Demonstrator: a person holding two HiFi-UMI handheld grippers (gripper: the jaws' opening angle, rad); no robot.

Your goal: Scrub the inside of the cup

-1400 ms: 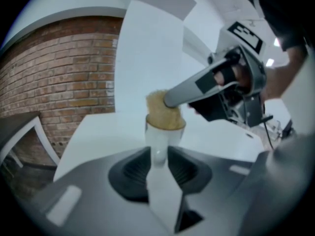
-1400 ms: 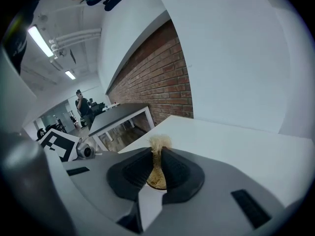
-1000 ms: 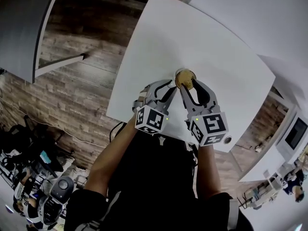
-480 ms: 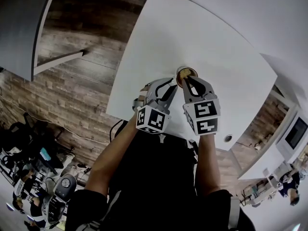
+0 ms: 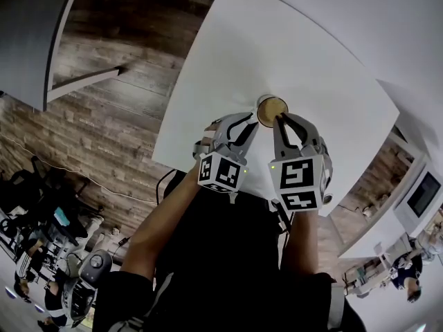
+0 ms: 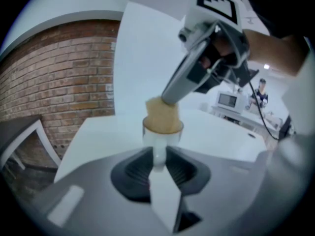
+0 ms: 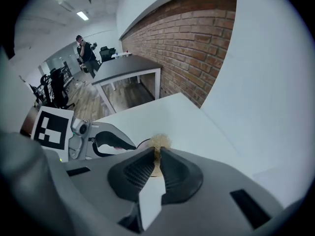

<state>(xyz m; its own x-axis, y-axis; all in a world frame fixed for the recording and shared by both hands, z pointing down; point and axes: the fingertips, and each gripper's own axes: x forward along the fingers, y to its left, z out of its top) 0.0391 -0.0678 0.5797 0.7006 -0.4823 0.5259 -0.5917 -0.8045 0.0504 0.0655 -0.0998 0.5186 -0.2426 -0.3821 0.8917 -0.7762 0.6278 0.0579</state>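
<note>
While the left gripper (image 6: 158, 151), jaws just been closing, clamps the cup (image 6: 162, 132) between them, the right gripper (image 7: 156, 154), pinching the sponge (image 7: 159, 142) at its jaw tips inside the cup, should probably twist against the wall without tipping it

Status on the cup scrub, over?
Left gripper clamped on cup, jaws just closing further. Right gripper shut on sponge, sponge in cup's mouth. Nothing in the way.
</note>
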